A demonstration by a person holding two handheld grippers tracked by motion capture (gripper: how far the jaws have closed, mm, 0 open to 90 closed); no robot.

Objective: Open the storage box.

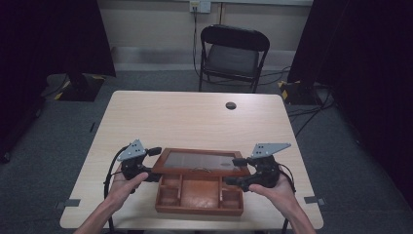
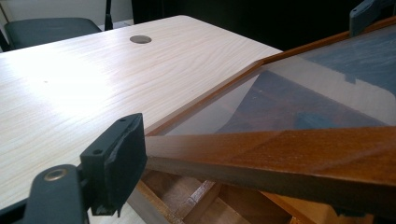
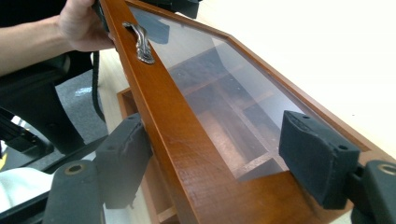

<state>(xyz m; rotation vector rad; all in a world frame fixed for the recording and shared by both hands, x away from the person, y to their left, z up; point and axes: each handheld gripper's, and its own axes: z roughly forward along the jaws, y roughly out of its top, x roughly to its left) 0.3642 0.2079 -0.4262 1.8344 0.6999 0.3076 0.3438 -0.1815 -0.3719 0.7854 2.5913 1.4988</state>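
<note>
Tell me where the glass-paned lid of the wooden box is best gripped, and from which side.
Grip the lid by its wooden frame at the two front corners, one gripper coming in from each end. The frame is a narrow solid bar that fits between jaws, the glass offers no hold, and the lid is tilted up, so its front edge is free. The handle looks too small.

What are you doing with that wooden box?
A person holds a gripper in each hand. The left gripper and the right gripper each have their jaws around an end of the glass lid of a wooden box. The lid is tilted up partway, and the compartments under it look empty.
</note>
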